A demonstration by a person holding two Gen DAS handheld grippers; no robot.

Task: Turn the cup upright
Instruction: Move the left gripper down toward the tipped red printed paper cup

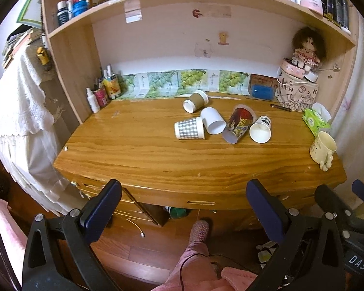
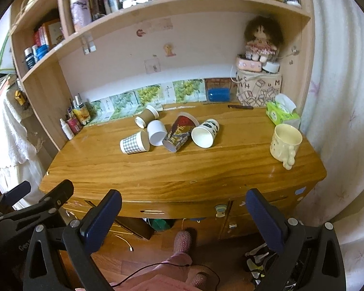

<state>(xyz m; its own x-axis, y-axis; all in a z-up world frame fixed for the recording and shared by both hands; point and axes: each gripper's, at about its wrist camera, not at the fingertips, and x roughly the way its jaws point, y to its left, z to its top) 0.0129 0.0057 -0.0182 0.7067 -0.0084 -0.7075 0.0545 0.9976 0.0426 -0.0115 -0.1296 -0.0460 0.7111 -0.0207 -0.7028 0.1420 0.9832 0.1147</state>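
Five paper cups tipped over in a loose cluster toward the back middle of the wooden tabletop [image 1: 157, 155], none upright. Checkered cup [image 1: 189, 128] on its side at the left of the bunch, base facing the camera, rim touching or nearly touching the plain white cup [image 1: 213, 120] just beside it, whose open mouth points forward and down. Behind those two, a brown-sleeved coffee cup [image 1: 196, 100] with a white lid, also lying down. To the right, a tall printed cup [image 1: 240, 124] in red and yellow graphics, bottom toward the camera, leaning right up against a white cup with dark markings [image 1: 261, 129], mouth open to the front.

Off by the right edge, a cream ceramic mug [image 1: 323, 148] standing upright, well apart from the cluster, with a green tissue pack [image 1: 316, 119] just behind it. Rag doll [image 1: 305, 48] perched on a pink tin on top of a lettered box in the back right corner. Small bottles [image 1: 102, 94] tucked into the back left corner.

Left hand-held gripper [image 1: 183, 198] hanging out in front of the tabletop's near edge, jaws spread wide, nothing between them. Right hand-held gripper [image 2: 183, 206] same deal: fingers wide apart, holding nothing, short of the tabletop edge, well away from every cup.
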